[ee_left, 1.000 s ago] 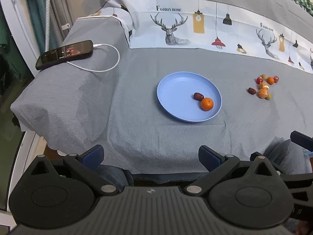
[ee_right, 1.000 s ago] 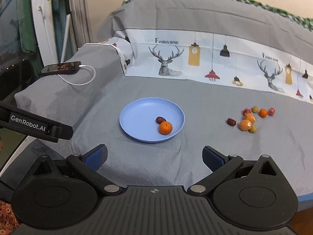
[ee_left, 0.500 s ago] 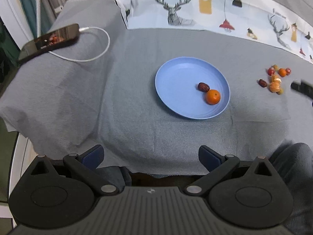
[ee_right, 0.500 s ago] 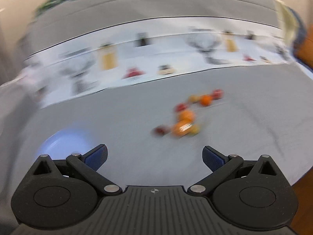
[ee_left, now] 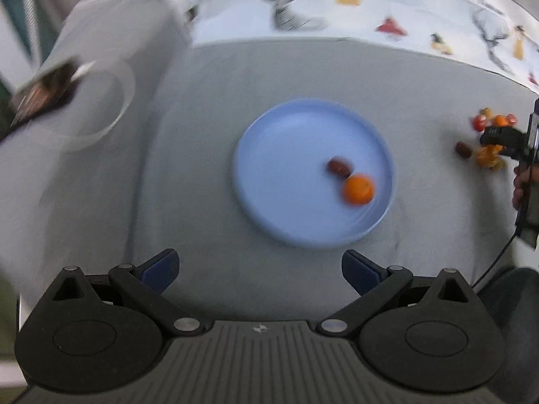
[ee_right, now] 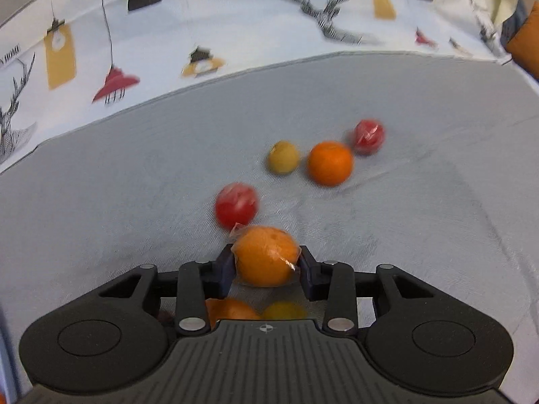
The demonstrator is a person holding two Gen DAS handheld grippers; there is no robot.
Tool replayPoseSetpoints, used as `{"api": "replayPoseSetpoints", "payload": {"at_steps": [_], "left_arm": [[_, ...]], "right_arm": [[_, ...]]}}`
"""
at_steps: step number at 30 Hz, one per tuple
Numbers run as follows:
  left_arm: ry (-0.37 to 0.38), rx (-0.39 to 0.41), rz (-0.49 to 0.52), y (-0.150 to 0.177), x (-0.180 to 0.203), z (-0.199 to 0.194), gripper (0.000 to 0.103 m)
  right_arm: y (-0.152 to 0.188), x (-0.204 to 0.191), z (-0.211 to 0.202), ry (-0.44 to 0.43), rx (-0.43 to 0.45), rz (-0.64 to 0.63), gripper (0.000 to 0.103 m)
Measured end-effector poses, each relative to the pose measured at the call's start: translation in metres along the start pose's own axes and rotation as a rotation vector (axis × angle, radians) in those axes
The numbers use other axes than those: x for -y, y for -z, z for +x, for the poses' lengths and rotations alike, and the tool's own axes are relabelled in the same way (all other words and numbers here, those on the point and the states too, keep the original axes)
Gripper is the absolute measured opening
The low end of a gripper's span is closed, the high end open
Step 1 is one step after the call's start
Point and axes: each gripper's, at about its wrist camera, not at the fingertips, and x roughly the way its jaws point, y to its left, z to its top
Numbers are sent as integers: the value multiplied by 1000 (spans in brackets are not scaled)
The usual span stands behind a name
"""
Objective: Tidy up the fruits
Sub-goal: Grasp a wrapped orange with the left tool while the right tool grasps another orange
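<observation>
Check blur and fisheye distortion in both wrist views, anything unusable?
Left wrist view: heavy motion smear, blue plate rim doubled, phone unreadable. Right wrist view: sharper near the lens, wrapped orange between the closing right gripper is crisp enough; the farther fruits are soft. Both views bend at the edges.

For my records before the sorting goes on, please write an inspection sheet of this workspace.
Surface: grey bedcover, with a printed white band along the far side.
Job's things: blue plate holding a dark red fruit and an orange; off the plate lie a yellow fruit, a bare orange and two wrapped red fruits.
Clutter: phone near the left edge.
Grippers: left claw open, nothing between its fingers; right claw closing on a wrapped orange, pads against it.
Cables: white cable looping from the phone.
Surroundings: too blurred to tell.
</observation>
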Motion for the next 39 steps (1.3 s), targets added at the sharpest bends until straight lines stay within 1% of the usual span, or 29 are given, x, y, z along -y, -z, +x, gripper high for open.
{"api": "replayPoseSetpoints", "payload": {"at_steps": [2,3,5,7,8,9,10,11,12,13,14,15,16,17,18,19,20,21,23,24,26,27,29,31,32,34,36,39], "left_arm": [[36,48,63,-18,24,3,103],[70,71,108,-28,40,6,103],[159,118,231,-51,79,15,103],[254,166,383,-70,125,28,103],[279,180,449,-78,147,35,103],[312,187,526,-83,169,42,103],[354,190,614,-88,193,50,103],[386,197,681,-91,211,57,103],[412,204,751,-93,228,64,103],[421,215,823,-93,245,73,101],[417,225,871,-92,259,81,96],[412,220,925,-91,272,90,92],[413,200,969,-92,283,99,82],[423,179,992,-93,290,107,75],[436,160,1009,-94,295,113,75],[442,153,1025,-96,301,120,72],[438,156,1042,-96,305,124,65],[430,159,1058,-94,309,128,62],[430,145,1066,-93,311,133,36],[423,147,1065,-92,311,134,36],[380,191,1044,-89,310,130,35],[368,201,1016,-90,307,125,35],[388,201,911,-97,288,105,35],[408,235,799,-101,260,75,35],[408,253,754,-100,246,60,35],[383,279,665,-94,216,28,36],[362,273,581,-79,180,2,36],[342,245,481,-52,131,-28,36]], "right_arm": [[3,16,-10,51,51,54,40],[6,28,-16,78,73,92,40],[16,56,-29,150,108,182,40],[30,85,-38,194,114,250,40],[37,98,-40,213,111,274,40],[43,109,-41,224,105,307,40],[48,121,-40,213,98,365,40],[50,133,-39,199,94,415,40],[53,140,-37,202,87,438,40],[56,146,-35,197,76,469,40],[59,150,-34,182,75,493,40],[59,151,-34,181,81,488,41],[59,149,-33,183,80,476,41],[58,146,-31,181,79,467,42],[56,144,-28,178,77,455,42],[54,143,-26,177,75,447,43],[53,141,-24,177,74,440,43],[55,142,-25,177,74,434,44],[53,141,-26,173,74,426,44],[53,141,-26,173,74,420,44],[53,141,-26,174,74,412,40],[53,142,-28,170,79,413,40],[55,141,-38,178,111,419,40],[55,140,-56,192,156,411,40],[56,138,-68,184,185,406,40],[56,134,-92,161,232,374,40],[58,127,-121,131,272,331,40],[64,109,-170,59,319,247,40]]}}
